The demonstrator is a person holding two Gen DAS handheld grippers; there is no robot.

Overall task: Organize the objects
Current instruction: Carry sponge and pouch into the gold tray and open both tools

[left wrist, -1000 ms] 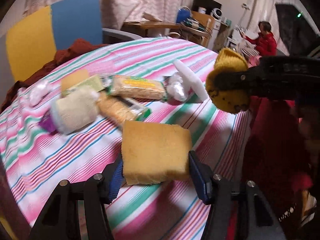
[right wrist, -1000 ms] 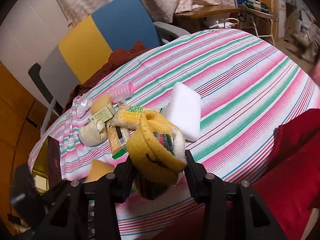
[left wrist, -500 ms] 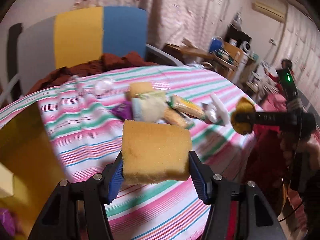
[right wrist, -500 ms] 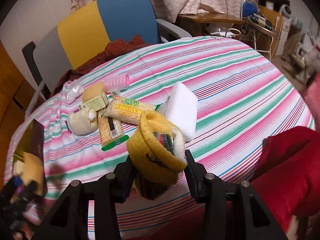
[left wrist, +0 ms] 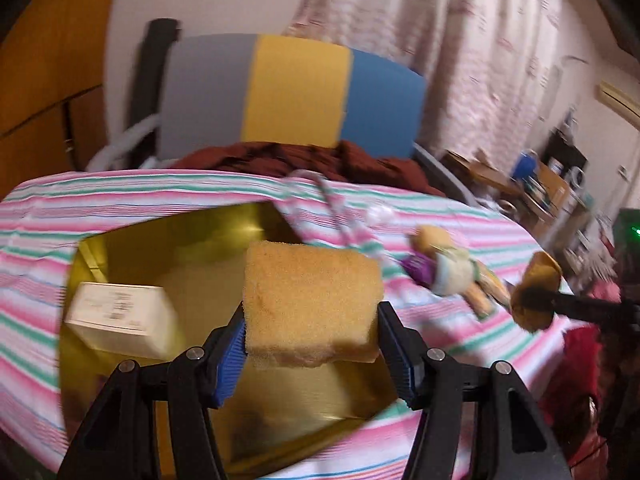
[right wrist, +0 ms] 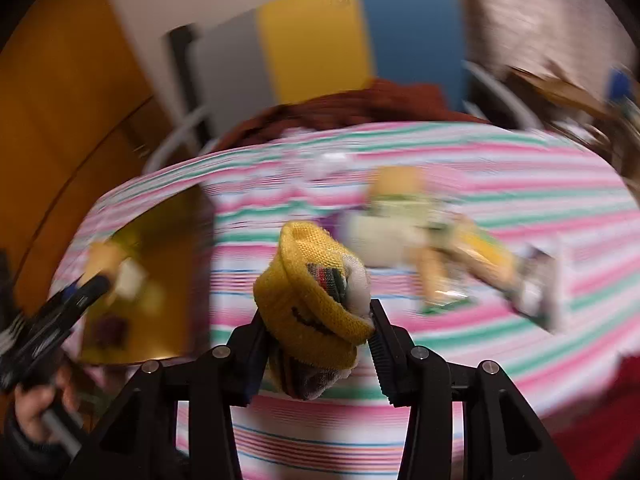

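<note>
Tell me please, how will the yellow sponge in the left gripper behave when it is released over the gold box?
The sponge looks porous and soft; its lower edge bulges between the left gripper's pads, so it probably springs back once freed. It seems light, so it should drop gently into the gold box. Blocky and flat-sided, it is unlikely to roll.

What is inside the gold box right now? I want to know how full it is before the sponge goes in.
Inside the gold box lies a white carton. The sponge, held in the left gripper, covers part of the floor, so anything beneath stays hidden.
</note>
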